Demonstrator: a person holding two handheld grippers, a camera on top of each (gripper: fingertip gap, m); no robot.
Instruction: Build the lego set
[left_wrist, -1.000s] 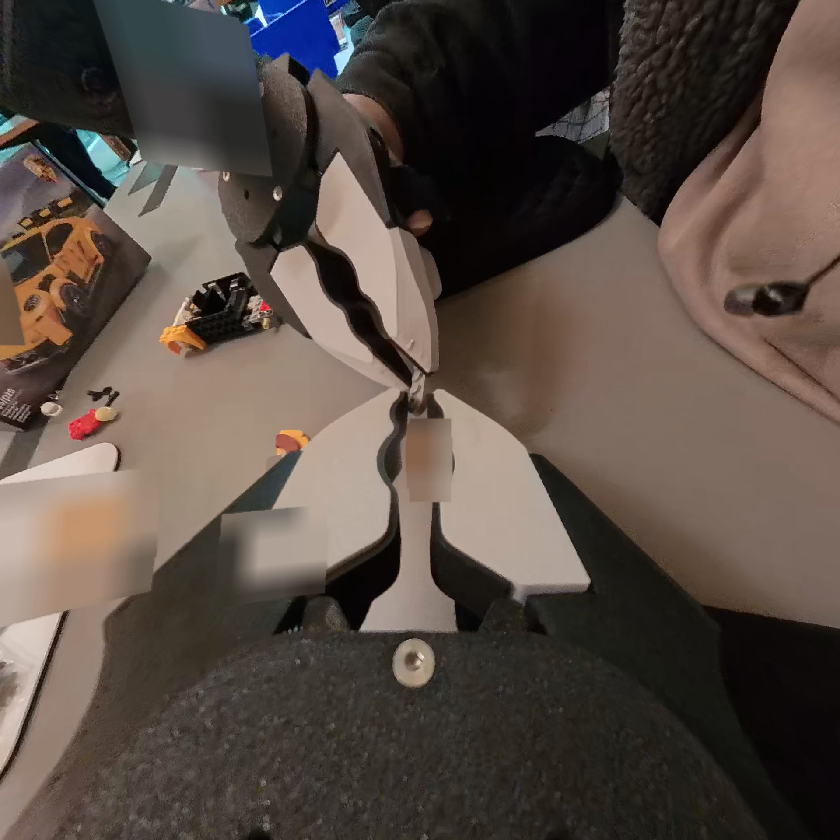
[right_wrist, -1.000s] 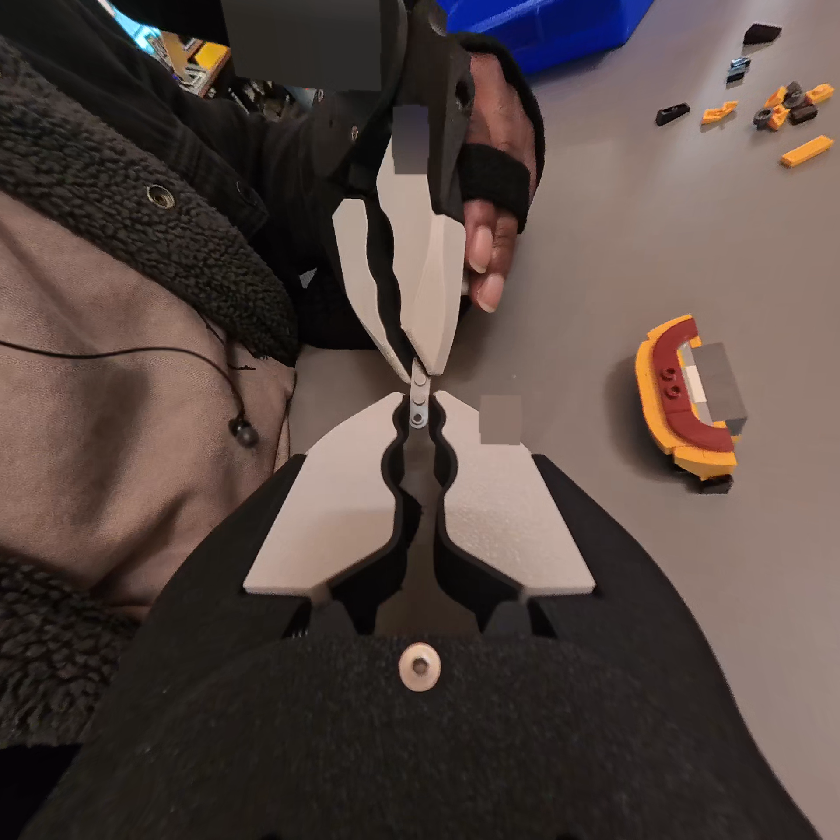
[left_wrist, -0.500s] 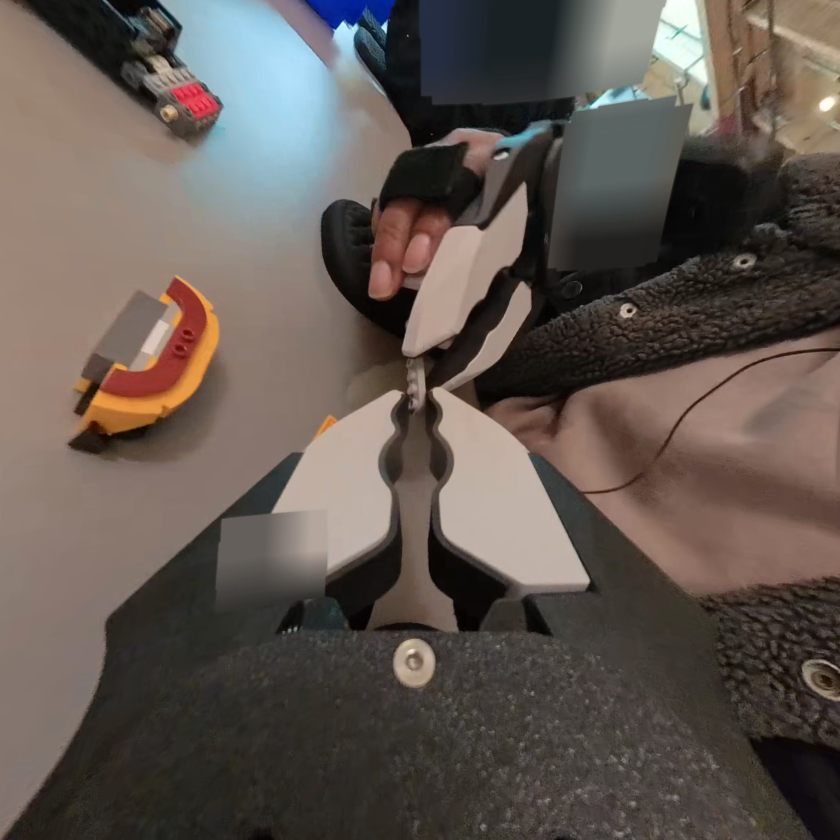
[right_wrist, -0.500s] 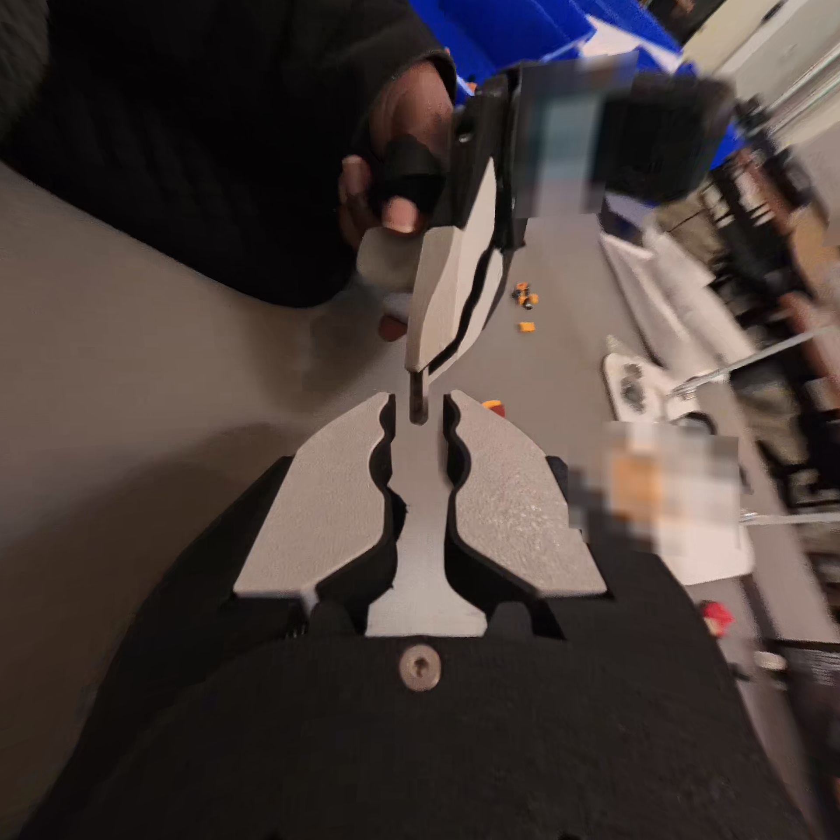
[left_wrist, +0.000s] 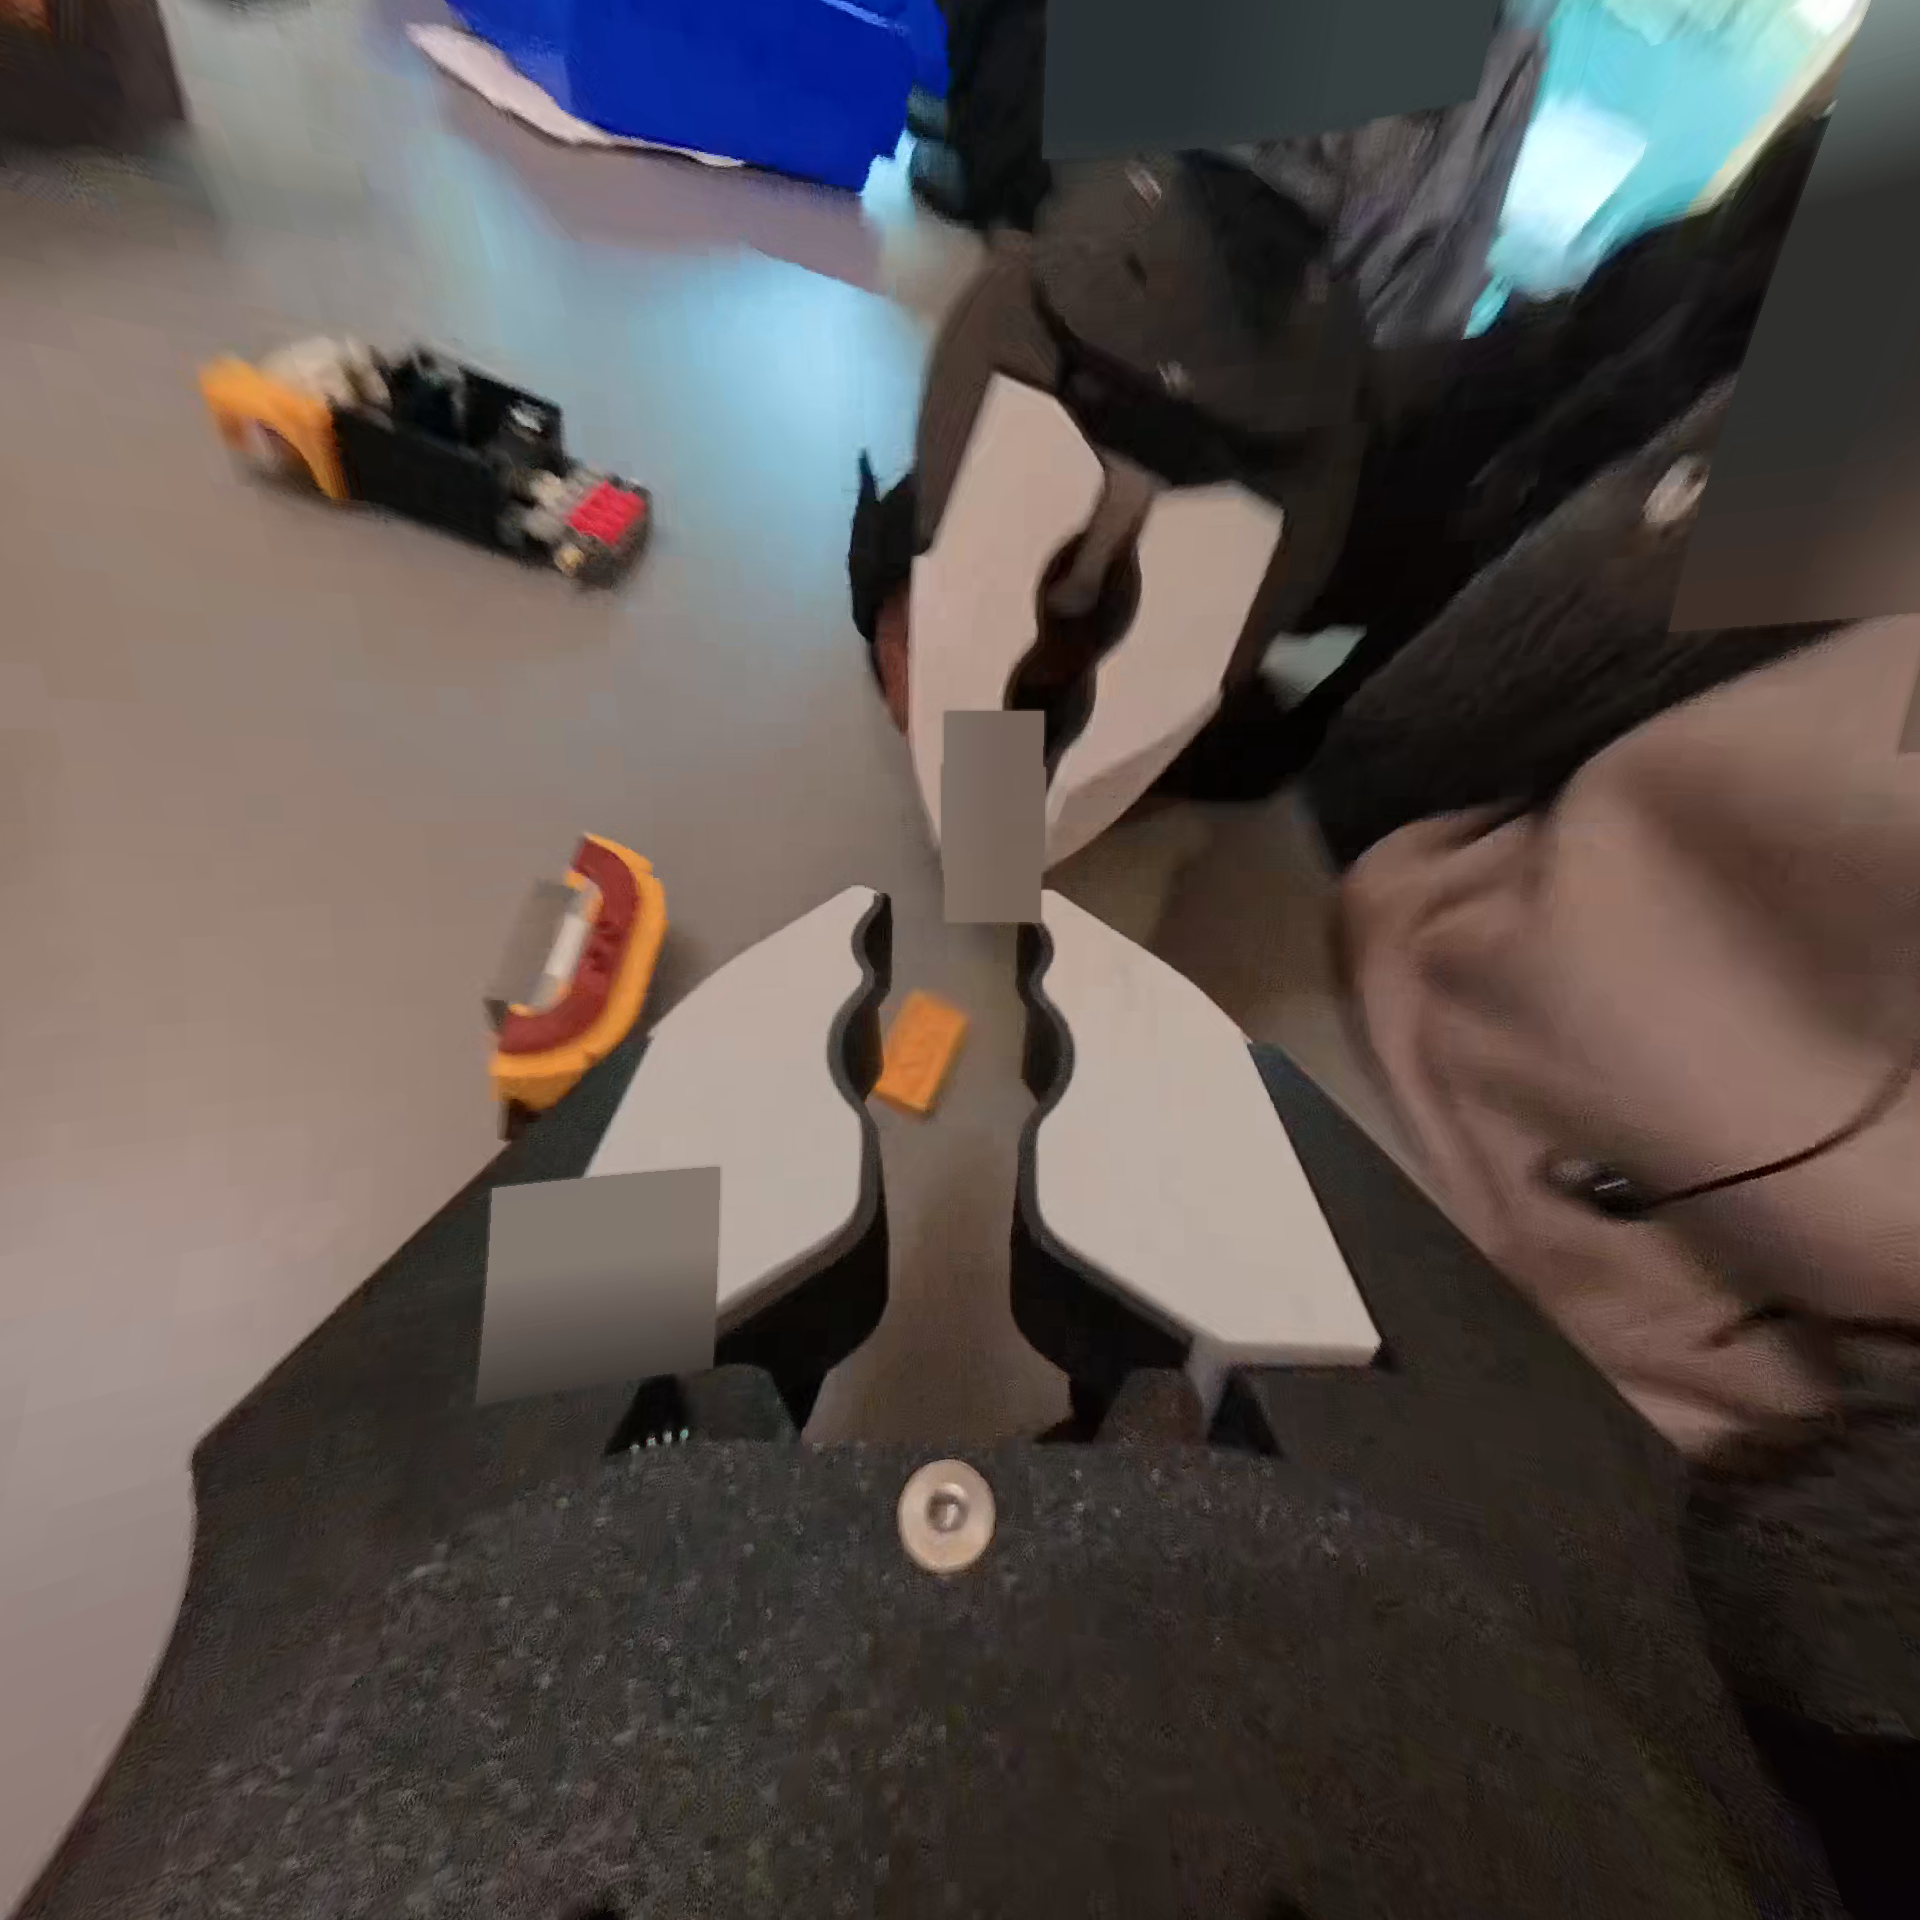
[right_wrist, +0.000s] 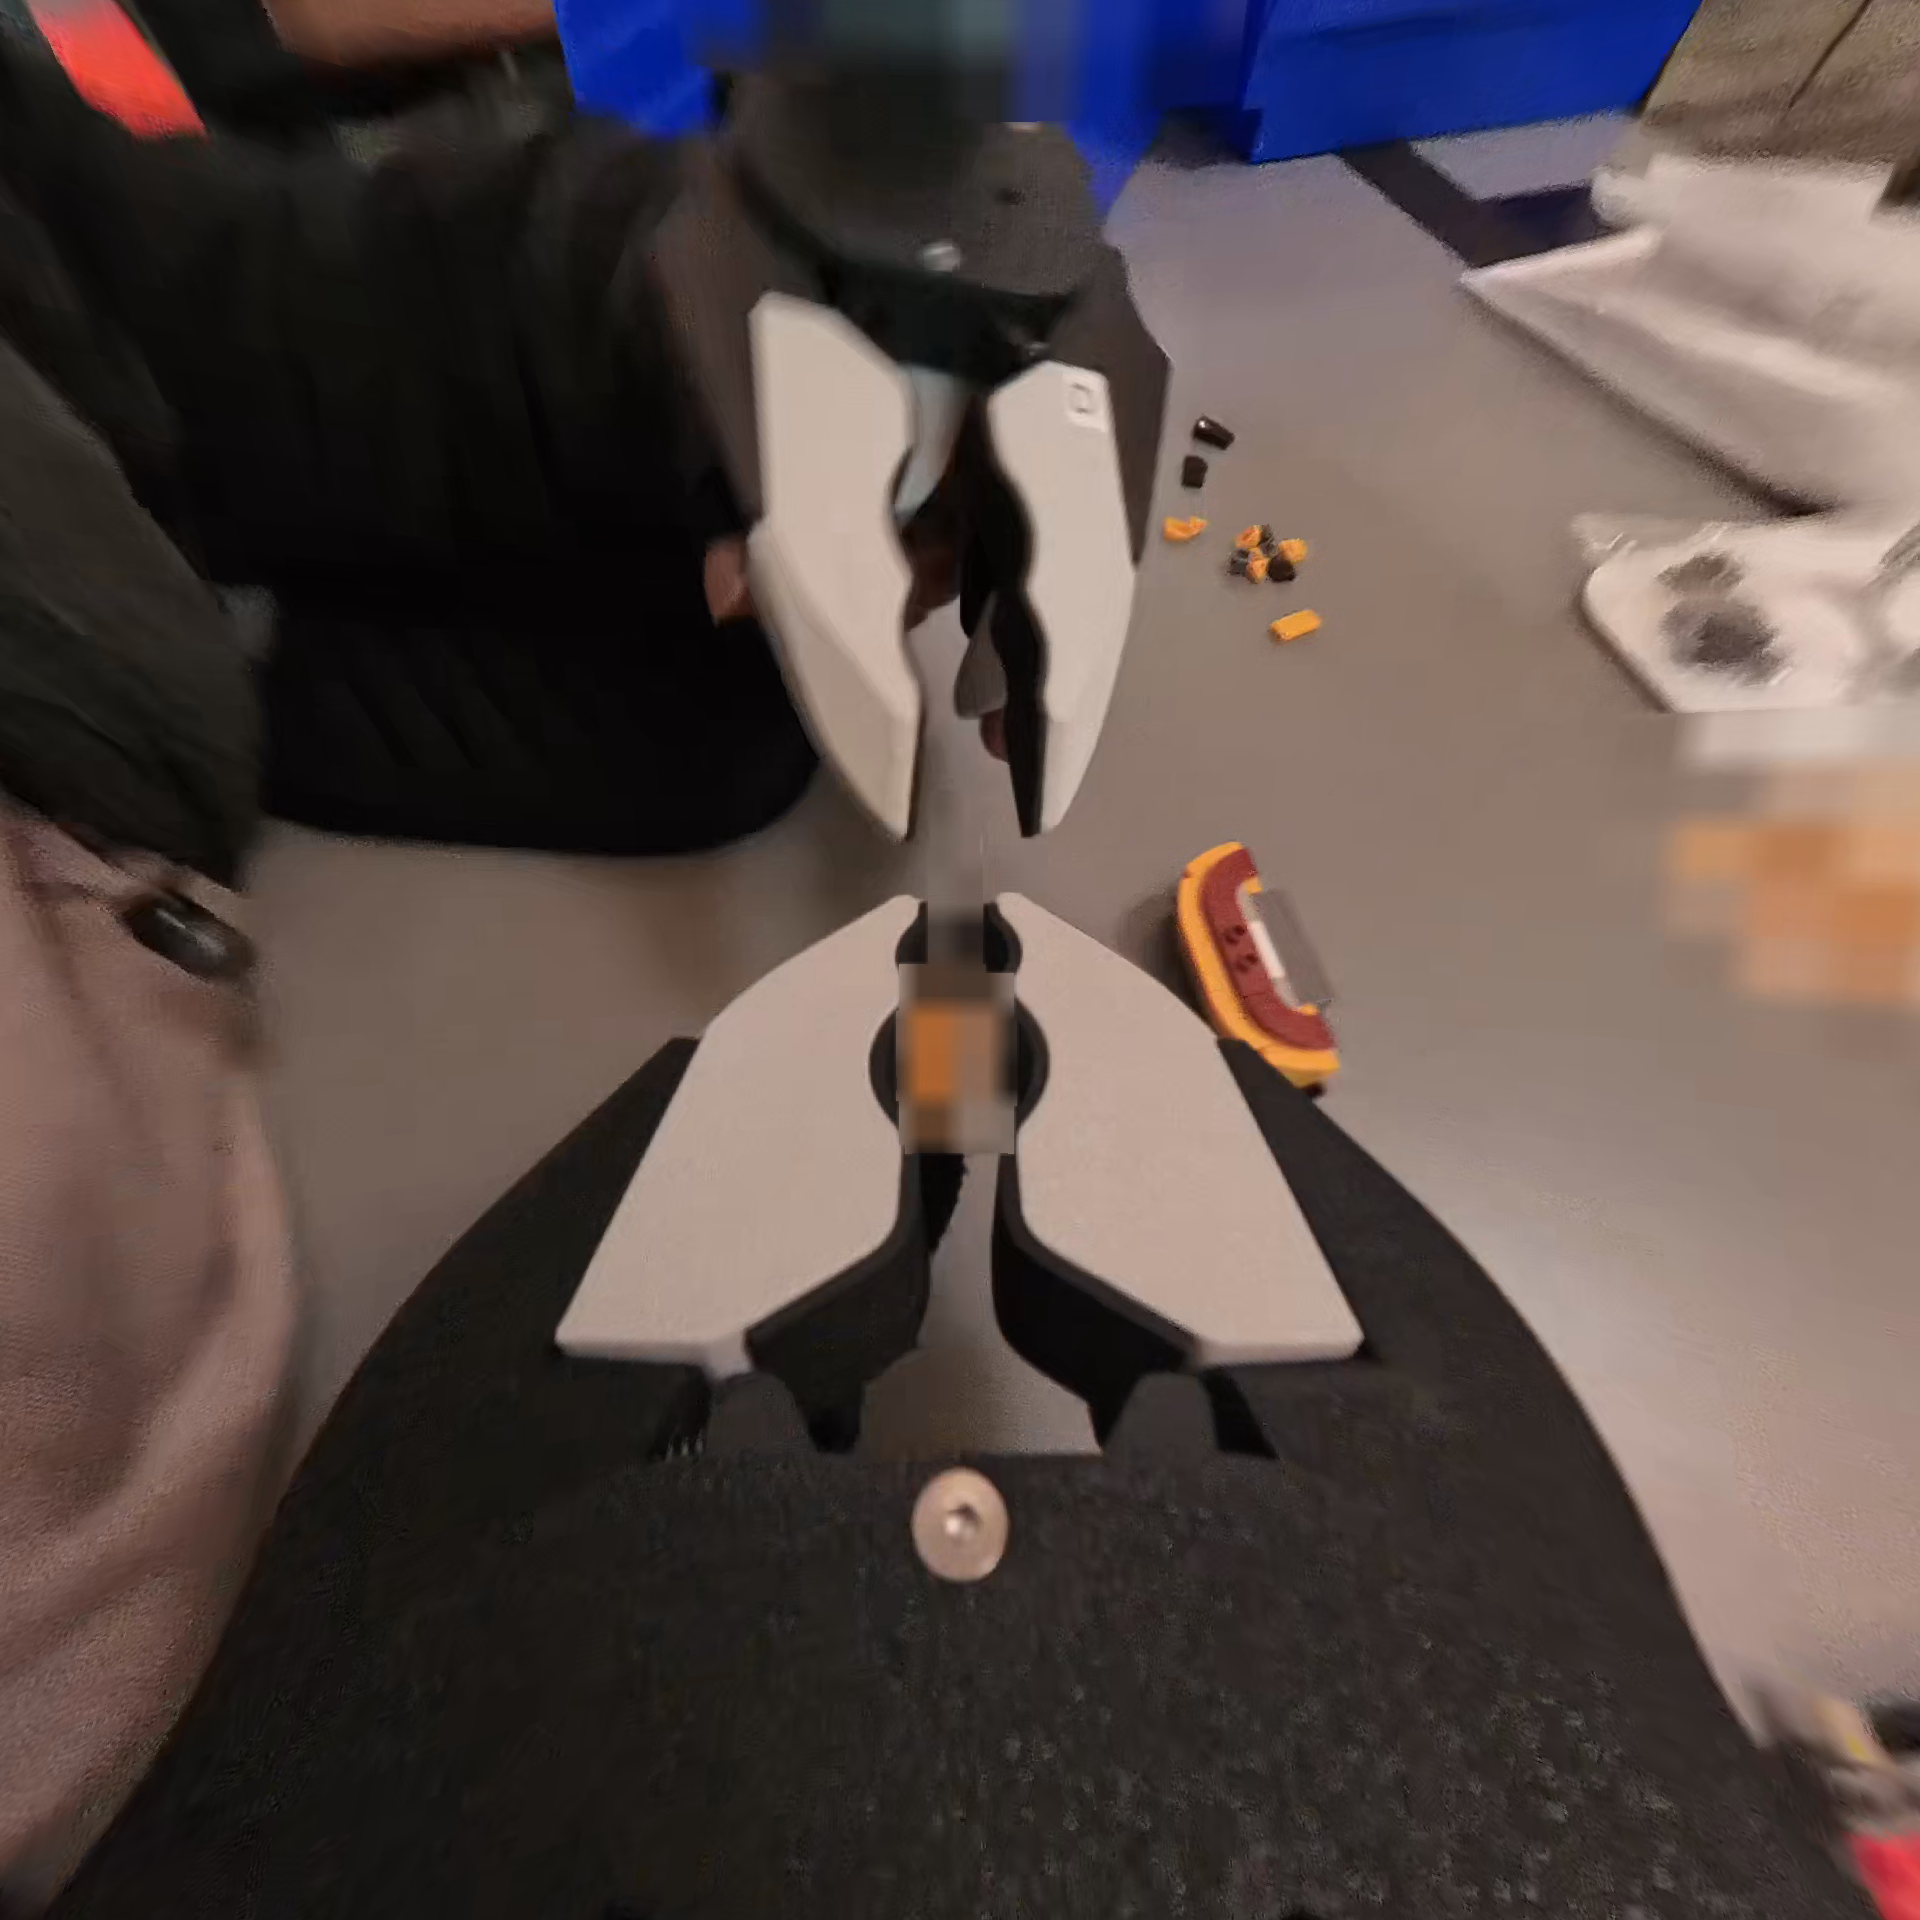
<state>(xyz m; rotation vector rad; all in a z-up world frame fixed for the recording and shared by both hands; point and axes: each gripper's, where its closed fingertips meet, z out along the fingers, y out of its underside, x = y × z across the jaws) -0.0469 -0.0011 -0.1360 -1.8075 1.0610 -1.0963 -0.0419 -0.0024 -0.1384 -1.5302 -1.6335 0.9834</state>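
Orange lego plate on table, seemingly between parted left gripper fingers

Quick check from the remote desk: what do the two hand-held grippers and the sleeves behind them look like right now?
Both match. The left hand-held gripper and right hand-held gripper each have two pale grey, leaf-shaped fingers with wavy black inner edges, set in a speckled black body with one silver screw. Black sleeves sit behind them. No cables show on the grippers.

A blue bin stands at the far edge of the grey counter, with white plastic bags lying to its right.
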